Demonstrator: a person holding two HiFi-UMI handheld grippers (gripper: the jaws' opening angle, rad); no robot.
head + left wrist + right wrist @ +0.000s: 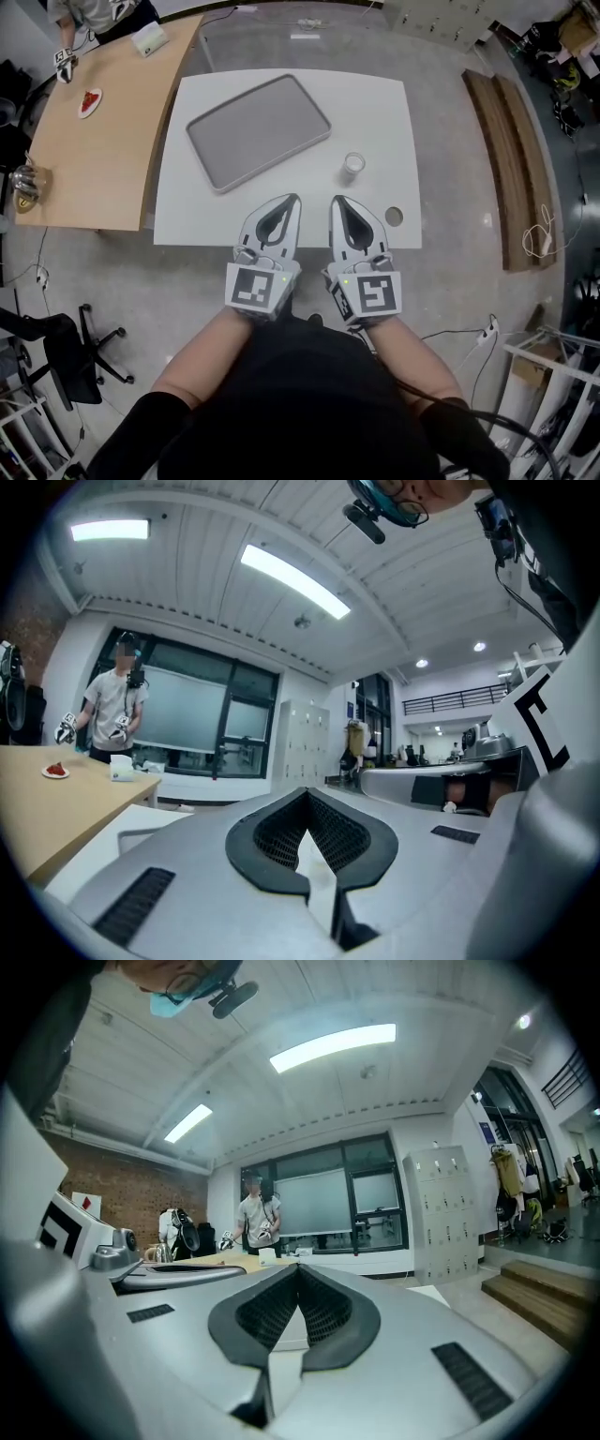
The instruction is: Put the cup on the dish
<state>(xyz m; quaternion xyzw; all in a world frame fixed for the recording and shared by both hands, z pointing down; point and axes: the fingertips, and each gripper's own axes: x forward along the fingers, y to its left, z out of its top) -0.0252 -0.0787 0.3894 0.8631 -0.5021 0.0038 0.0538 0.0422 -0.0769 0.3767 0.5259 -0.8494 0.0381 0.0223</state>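
Standing just beyond the right gripper (340, 204), farther from the left gripper (291, 202), the white cup (352, 167) lies right of the grey dish (259, 131); both grippers are closed and empty.

My head camera looked steeply down from high above the white worktop (394, 122), with the left gripper (291, 201) and right gripper (338, 201) close beneath it at the near edge. Each gripper camera sat just behind its own jaws, very near them. Both faced roughly level across the room, tilted up enough to catch the ceiling (187, 592). All three views shared the wooden table (94, 159) and the person (94, 14) at its far end. Both gripper views also shared the lockers (305, 742).
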